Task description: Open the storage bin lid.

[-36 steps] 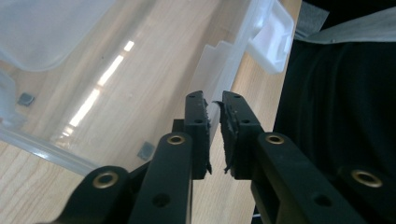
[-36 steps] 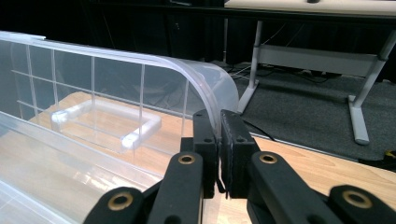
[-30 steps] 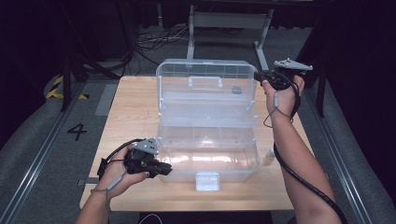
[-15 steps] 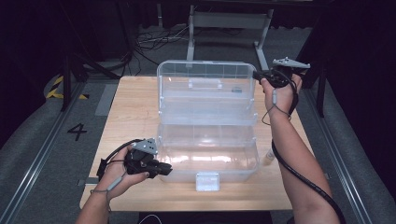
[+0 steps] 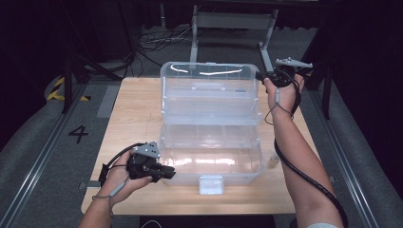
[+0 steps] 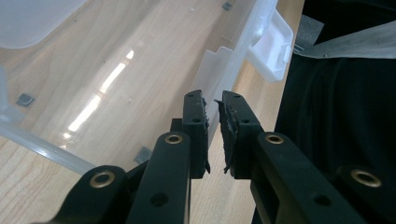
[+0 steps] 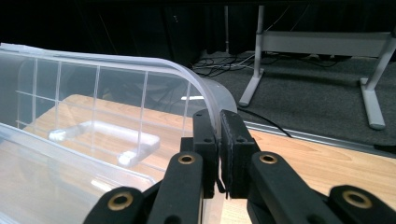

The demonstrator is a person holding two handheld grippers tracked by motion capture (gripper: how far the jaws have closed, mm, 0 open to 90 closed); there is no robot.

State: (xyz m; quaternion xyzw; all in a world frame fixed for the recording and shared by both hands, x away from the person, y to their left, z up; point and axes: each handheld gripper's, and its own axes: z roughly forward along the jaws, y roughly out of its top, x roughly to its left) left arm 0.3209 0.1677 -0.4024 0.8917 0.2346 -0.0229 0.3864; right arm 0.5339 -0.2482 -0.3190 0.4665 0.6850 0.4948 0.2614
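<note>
Clear plastic box (image 5: 211,142) sat mid-frame on the desk (image 5: 138,109), lid fully raised. Right gripper (image 7: 217,122) pinched the lid's rim; left gripper (image 6: 212,103), jaws nearly closed, seemingly clamped the front wall. Opening looked done; shutting remained.

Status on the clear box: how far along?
Done: the clear storage box lies open, lid raised. In hand: right gripper pinches the lid's rim; left gripper clamps the base's front wall. Left: whichever way the lid swings next.
</note>
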